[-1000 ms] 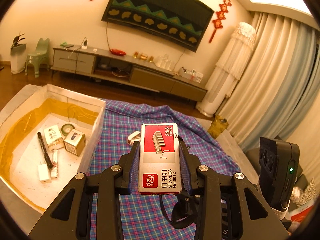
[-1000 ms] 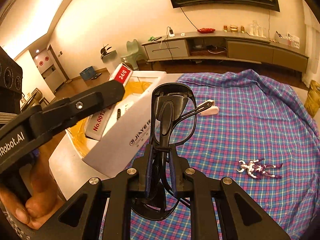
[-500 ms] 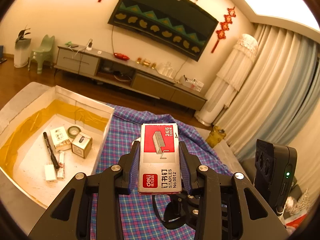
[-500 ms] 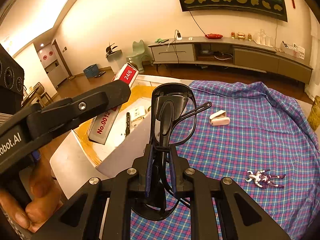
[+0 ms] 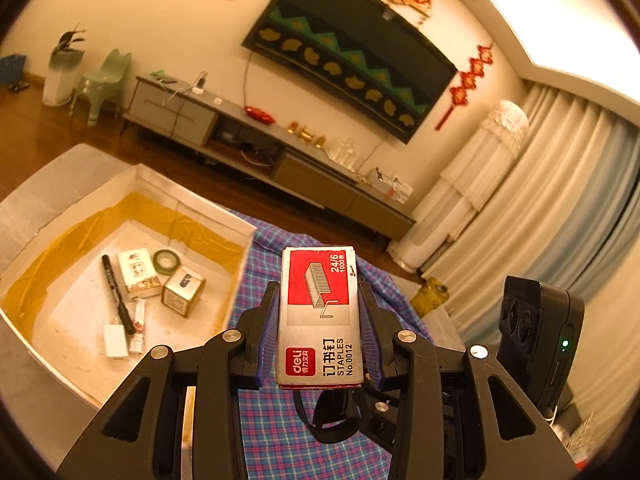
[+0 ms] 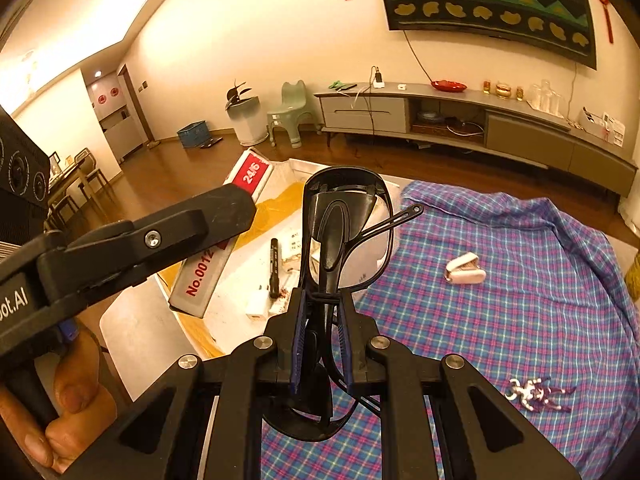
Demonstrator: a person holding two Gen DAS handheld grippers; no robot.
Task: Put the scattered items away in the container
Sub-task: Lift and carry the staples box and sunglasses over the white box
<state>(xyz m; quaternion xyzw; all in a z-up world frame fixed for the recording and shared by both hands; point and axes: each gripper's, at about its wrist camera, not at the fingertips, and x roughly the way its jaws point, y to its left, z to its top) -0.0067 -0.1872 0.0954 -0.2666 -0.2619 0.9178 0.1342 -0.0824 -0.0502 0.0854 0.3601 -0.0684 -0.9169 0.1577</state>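
Observation:
My left gripper [image 5: 319, 332] is shut on a red and grey staples box [image 5: 319, 312], held in the air to the right of the white box container [image 5: 240, 224]. The staples box also shows in the right wrist view [image 6: 224, 240], over the container's near side. My right gripper [image 6: 322, 344] is shut on black glasses [image 6: 344, 232], held above the plaid cloth [image 6: 500, 300] beside the container [image 6: 188, 332]. Inside the container lie a black marker [image 5: 116, 292], two small boxes, a green tape roll [image 5: 166, 260] and a white charger [image 5: 115, 340].
On the plaid cloth lie a white stapler-like item [image 6: 464, 272] and a small silver and purple figure [image 6: 536, 394]. Beyond the table stand a long TV cabinet [image 6: 460, 120], a green chair [image 6: 290, 114] and curtains [image 5: 540, 200].
Both grippers have risen and tilted with their loads, so more of the container's inside shows. The staples box now hangs over the container's near side.

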